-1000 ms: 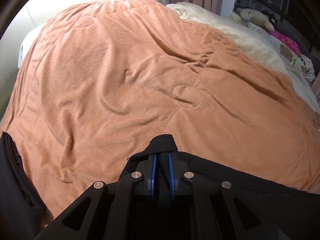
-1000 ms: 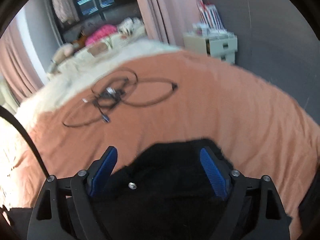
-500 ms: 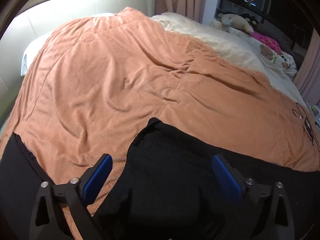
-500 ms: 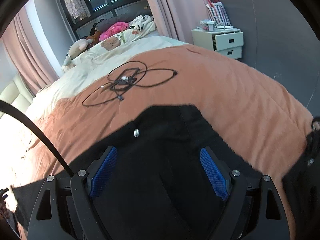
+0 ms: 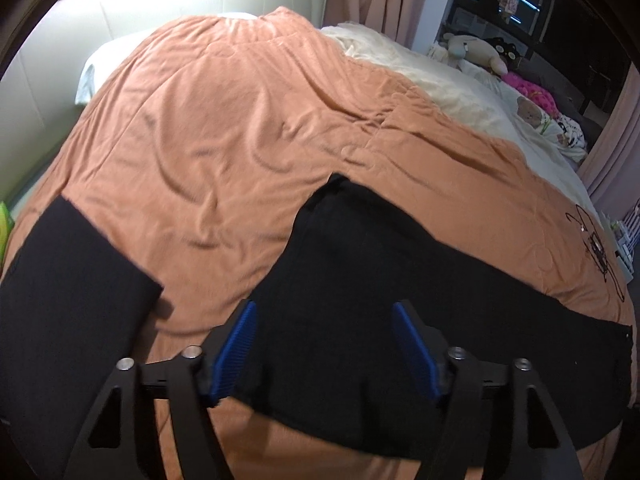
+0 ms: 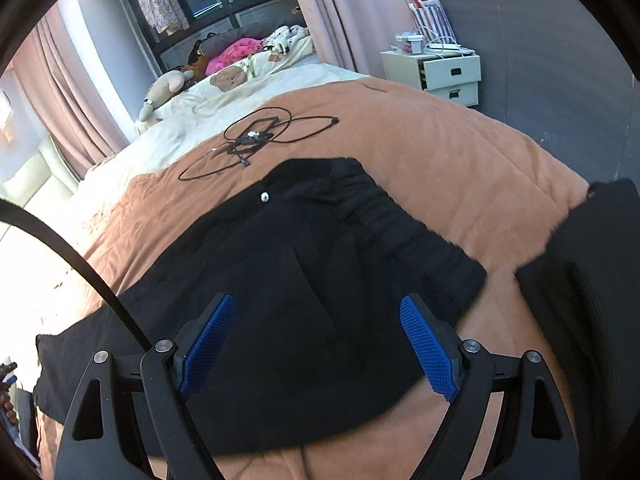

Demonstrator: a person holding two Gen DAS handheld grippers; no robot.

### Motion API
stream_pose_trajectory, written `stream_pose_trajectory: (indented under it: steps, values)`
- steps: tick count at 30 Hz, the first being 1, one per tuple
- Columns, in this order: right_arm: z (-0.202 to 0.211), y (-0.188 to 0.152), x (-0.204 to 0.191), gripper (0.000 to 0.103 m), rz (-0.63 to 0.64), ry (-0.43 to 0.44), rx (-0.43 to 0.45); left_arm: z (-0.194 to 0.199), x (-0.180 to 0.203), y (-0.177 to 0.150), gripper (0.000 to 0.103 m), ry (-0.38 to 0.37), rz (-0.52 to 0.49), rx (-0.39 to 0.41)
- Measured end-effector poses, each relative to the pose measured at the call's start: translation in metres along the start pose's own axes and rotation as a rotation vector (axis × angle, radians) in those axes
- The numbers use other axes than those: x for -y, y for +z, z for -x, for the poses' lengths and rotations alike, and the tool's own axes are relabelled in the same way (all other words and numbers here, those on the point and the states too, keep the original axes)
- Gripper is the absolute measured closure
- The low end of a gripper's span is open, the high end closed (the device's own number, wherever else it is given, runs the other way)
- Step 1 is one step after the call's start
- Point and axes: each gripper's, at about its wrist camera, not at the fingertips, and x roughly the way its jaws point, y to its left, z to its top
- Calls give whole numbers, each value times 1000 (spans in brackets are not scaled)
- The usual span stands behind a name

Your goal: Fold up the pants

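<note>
Black pants (image 5: 360, 280) lie spread on an orange blanket (image 5: 224, 128). In the left wrist view my left gripper (image 5: 326, 346) hovers over their near part. Its jaws are closing, the blue pads (image 5: 236, 346) stand apart and press on nothing. A separate black strip with a straight hem (image 5: 68, 280) lies at the left. In the right wrist view the pants' waist (image 6: 312, 248) shows with its silver button (image 6: 264, 197). My right gripper (image 6: 316, 344) is open above it, with only flat cloth below its pads.
A tangled black cable (image 6: 260, 140) lies on the blanket beyond the waist. Cream bedding (image 5: 440, 88) and plush toys (image 5: 476, 48) lie farther back. A white nightstand (image 6: 436, 76) stands by the grey wall. More dark cloth (image 6: 580, 280) hangs at the bed's right edge.
My left gripper has let go of the pants corner it pinched and opened. Both grippers have drawn back, so more of the pants now shows lying flat.
</note>
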Motion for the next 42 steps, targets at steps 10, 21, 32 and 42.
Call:
stream_pose_trajectory:
  steps: [10, 21, 32, 42]
  values:
    - [26, -28, 20, 18, -46, 31, -19, 10, -34, -53, 48, -36, 114, -60]
    - [15, -41, 36, 18, -119, 69, -65, -24, -48, -81, 48, -112, 250, -125]
    - [-21, -46, 55, 18, -256, 140, -116, -48, -57, -84, 45, -204, 379, -86]
    - [-37, -38, 77, 36, -373, 144, -42, -44, -70, -96, 54, -291, 501, -58]
